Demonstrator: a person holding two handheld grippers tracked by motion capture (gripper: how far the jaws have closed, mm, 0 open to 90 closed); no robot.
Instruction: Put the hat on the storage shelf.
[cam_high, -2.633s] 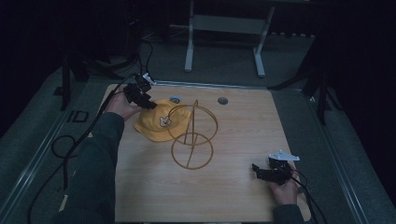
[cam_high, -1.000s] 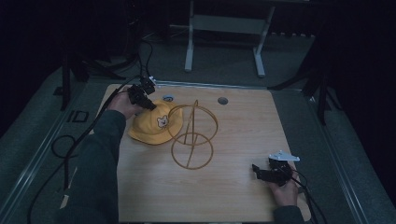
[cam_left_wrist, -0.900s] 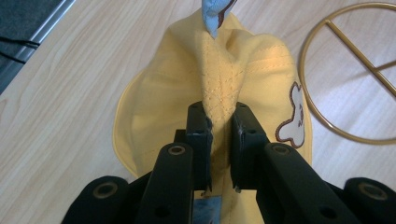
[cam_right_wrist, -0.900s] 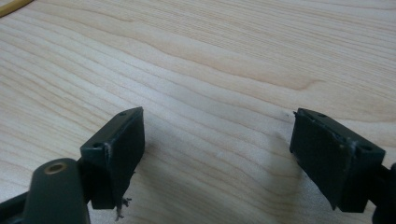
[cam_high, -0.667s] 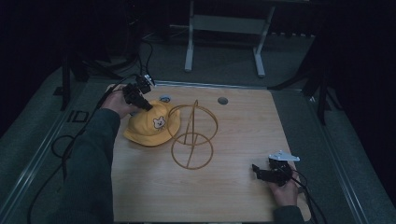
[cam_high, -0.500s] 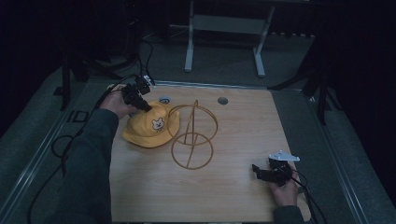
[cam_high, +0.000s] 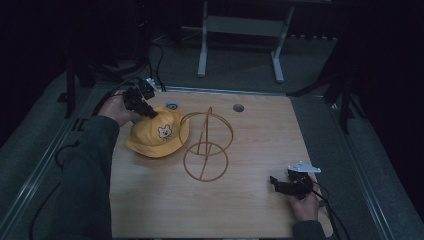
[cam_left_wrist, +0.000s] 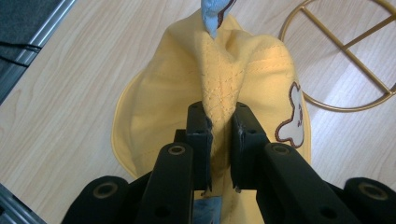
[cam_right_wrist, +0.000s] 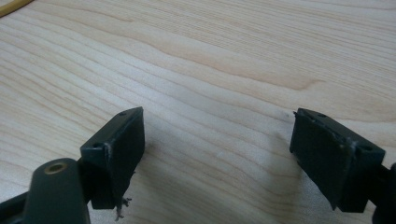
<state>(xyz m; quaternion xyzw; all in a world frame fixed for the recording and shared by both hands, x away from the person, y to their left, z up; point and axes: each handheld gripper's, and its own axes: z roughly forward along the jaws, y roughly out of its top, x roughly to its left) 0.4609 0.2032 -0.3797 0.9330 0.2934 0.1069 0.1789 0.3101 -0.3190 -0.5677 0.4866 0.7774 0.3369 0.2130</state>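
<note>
A yellow bucket hat (cam_high: 159, 136) with a bear face patch hangs over the left part of the wooden table (cam_high: 250, 210). My left gripper (cam_high: 150, 112) is shut on the hat's crown. In the left gripper view the pads pinch a fold of the yellow hat (cam_left_wrist: 252, 70), and my left gripper (cam_left_wrist: 219, 122) holds it lifted, with a blue lining tip at the top. A gold wire stand (cam_high: 206, 145) with a round base is just right of the hat. My right gripper (cam_high: 274, 181) rests at the table's near right, open, with bare wood between my right gripper's (cam_right_wrist: 217, 154) jaws.
Two round holes (cam_high: 238, 107) sit near the table's far edge. A white frame leg stands on the dark floor beyond the table. Cables trail off the left side. The gold stand's base ring (cam_left_wrist: 345, 56) lies close to the hat.
My left gripper has risen and drawn the hat's crown up and toward the far left. The hat has shifted a little on the table. My right gripper has not moved.
</note>
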